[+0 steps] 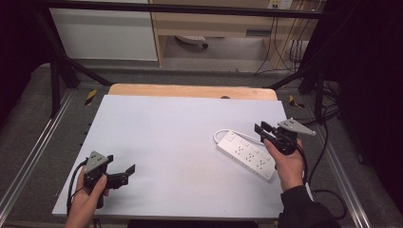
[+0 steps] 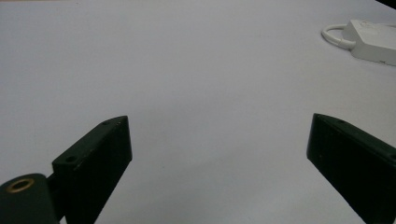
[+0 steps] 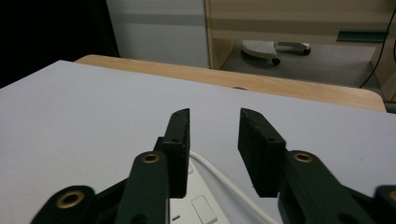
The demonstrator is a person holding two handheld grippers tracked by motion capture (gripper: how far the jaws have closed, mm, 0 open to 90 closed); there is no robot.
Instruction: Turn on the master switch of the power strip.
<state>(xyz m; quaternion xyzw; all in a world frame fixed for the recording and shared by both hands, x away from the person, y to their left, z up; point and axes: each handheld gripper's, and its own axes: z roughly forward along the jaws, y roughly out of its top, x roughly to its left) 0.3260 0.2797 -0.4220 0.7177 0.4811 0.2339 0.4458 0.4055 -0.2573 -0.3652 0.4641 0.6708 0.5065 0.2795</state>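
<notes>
Right tool (image 1: 264,131) poised over white power strip (image 1: 247,154), jaws parted, nothing gripped, likely lining up on its switch end. Left tool (image 1: 124,174) released wide, parked on bare worktop (image 1: 166,128), well apart.

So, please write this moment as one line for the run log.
left hand-held gripper: open, over bare table | right hand-held gripper: open, above power strip | power strip: flat, not held

- In the left gripper view, the right edge cuts off the power strip (image 2: 373,41).
- In the right gripper view, the right claw (image 3: 214,150) hides most of the strip; its cable (image 3: 224,182) leaves at the bottom edge.
- In the high view, the right hand (image 1: 289,164) covers the strip's near right end.
</notes>
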